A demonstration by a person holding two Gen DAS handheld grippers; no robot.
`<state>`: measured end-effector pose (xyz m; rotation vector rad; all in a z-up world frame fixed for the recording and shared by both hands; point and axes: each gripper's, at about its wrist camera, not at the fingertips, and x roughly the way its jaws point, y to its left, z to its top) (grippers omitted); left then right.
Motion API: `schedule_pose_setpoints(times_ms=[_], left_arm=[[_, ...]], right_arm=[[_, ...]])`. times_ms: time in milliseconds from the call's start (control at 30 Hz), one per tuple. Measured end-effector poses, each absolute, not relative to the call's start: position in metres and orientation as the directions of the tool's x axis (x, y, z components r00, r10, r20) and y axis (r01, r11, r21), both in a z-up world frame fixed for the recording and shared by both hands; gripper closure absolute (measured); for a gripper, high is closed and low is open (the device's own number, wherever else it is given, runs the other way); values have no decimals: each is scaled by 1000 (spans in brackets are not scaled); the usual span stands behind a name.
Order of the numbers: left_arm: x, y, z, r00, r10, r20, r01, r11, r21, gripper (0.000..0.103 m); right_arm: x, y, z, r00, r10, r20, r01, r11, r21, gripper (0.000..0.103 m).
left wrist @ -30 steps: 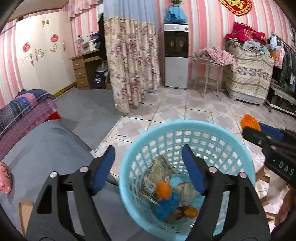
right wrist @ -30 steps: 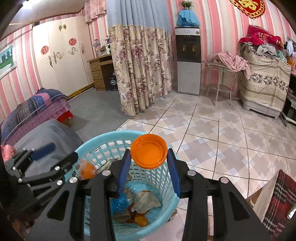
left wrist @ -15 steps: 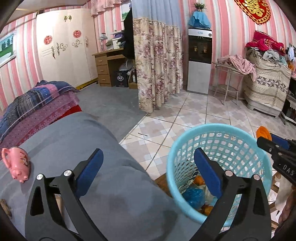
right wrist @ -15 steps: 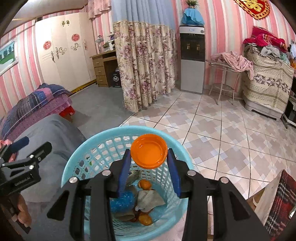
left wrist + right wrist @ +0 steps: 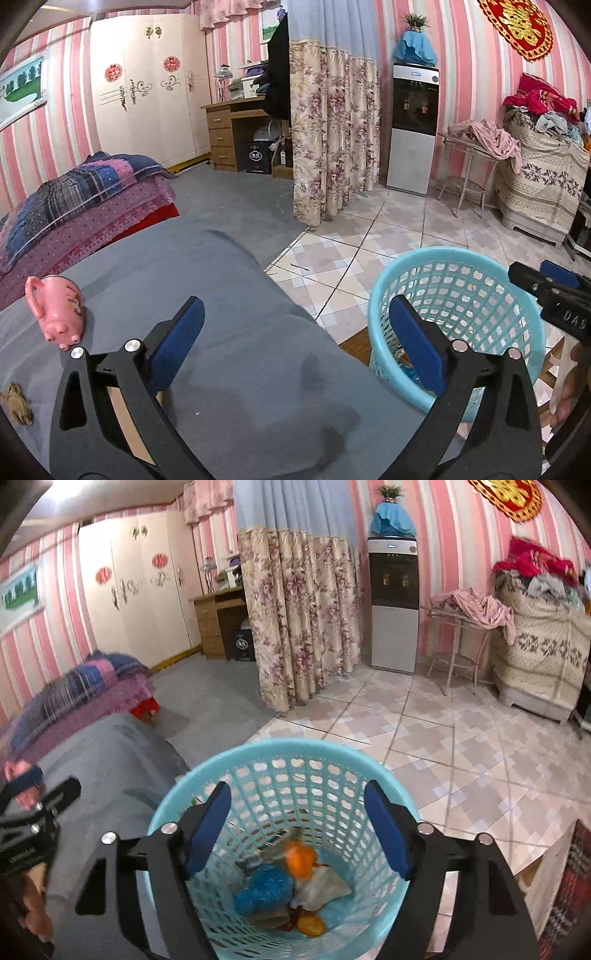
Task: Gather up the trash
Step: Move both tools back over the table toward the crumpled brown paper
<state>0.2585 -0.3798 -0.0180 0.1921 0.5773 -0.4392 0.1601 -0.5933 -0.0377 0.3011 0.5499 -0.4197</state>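
Your right gripper (image 5: 297, 834) hangs over the blue basket (image 5: 255, 751), jaws opening with nothing between the pads, and the orange lid (image 5: 300, 856) lies inside on the other rubbish; half a second ago those pads had it pinched above the rim, so that drop is done. Your left gripper (image 5: 295, 345) stands wide and empty over the grey bedcover (image 5: 207, 266), having swung left off the basket it faced a second ago. Next pick, I'd say, is the brown scrap (image 5: 16, 408) near your left edge; leave the pink pig jug (image 5: 59, 312), which looks like no rubbish.
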Motion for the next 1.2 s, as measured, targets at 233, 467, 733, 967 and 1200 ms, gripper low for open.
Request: schedule_pose_setpoints(times_ms=[233, 467, 733, 967, 1200], left_arm=[[257, -349, -13, 758, -332, -562, 421, 907, 32, 6], [254, -305, -11, 770, -289, -569, 365, 931, 21, 6], [243, -224, -12, 784, -204, -586, 257, 966, 8, 6], [238, -132, -15, 800, -57, -597, 125, 989, 74, 6], [245, -38, -28, 774, 81, -628, -28, 995, 93, 6]], right_arm=[[174, -575, -32, 737, -381, -558, 490, 870, 53, 7], [179, -558, -29, 739, -383, -554, 483, 875, 40, 5], [186, -530, -29, 746, -353, -565, 432, 902, 7, 5], [197, -483, -38, 748, -336, -573, 356, 931, -81, 5], [206, -448, -45, 750, -292, -594, 278, 953, -118, 5]])
